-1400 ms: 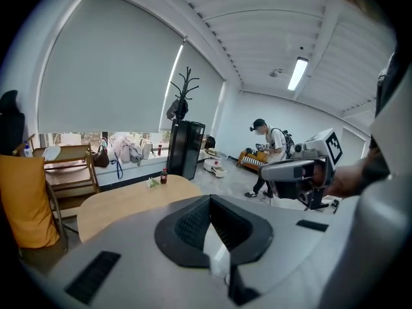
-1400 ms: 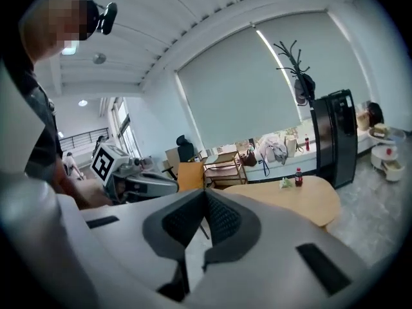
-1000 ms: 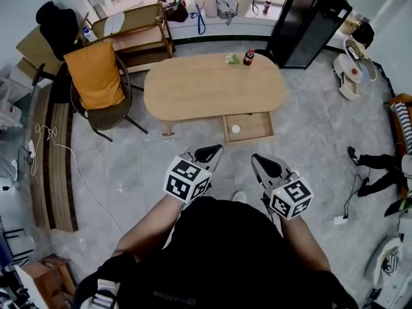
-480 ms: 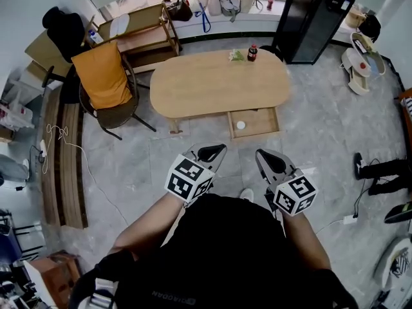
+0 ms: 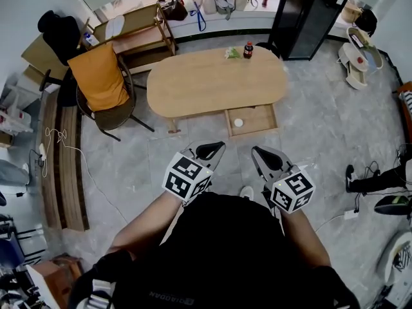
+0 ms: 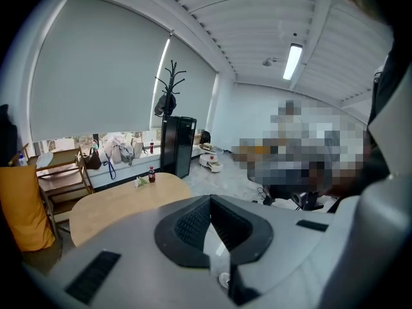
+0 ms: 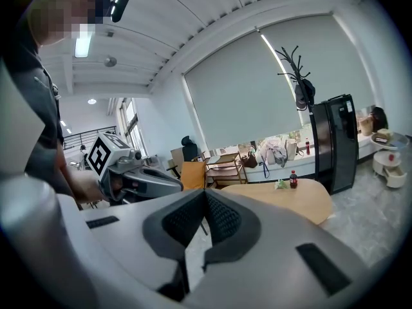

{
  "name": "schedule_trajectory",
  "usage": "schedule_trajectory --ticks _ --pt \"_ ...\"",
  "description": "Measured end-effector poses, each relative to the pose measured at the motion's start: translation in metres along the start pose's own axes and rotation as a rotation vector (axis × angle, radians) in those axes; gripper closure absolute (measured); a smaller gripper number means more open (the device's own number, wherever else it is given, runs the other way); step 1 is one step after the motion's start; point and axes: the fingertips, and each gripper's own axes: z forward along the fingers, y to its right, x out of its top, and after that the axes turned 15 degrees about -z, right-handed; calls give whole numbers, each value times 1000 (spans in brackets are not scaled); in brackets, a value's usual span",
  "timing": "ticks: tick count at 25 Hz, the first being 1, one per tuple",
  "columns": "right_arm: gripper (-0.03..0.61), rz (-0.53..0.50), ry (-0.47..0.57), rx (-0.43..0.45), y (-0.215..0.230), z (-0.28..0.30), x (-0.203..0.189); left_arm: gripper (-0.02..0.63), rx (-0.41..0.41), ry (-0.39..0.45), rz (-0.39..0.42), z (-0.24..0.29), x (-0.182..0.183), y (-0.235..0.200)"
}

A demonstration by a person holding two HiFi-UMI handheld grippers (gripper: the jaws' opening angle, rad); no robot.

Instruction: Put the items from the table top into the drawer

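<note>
Well apart: bottle (image 5: 248, 49), right hand-held gripper (image 5: 259, 152).

The table (image 5: 215, 82) stands in the middle of the room. On the table, at its far edge toward the right end, stands a bottle (image 5: 248, 49), with a small packet (image 5: 232, 53) just beside it on the left. Under the table's near edge, right of centre, the drawer (image 5: 261, 120) juts out toward the person, and a small round thing (image 5: 239, 123) lies in its left part. A chair (image 5: 103, 89) stands off the table's left end. A shelf rack (image 5: 132, 34) stands behind that end, and a tall cabinet (image 5: 309, 15) behind the right end. Before the table, nearer than the drawer, the left gripper (image 5: 217, 148) and the right gripper (image 5: 257, 153) sit side by side.
</note>
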Motion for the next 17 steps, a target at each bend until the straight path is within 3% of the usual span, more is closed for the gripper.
schedule_trajectory --ticks 17 --pt "575 -16 -21 -1 -4 5 1 609 -7 11 -4 -2 5 -4"
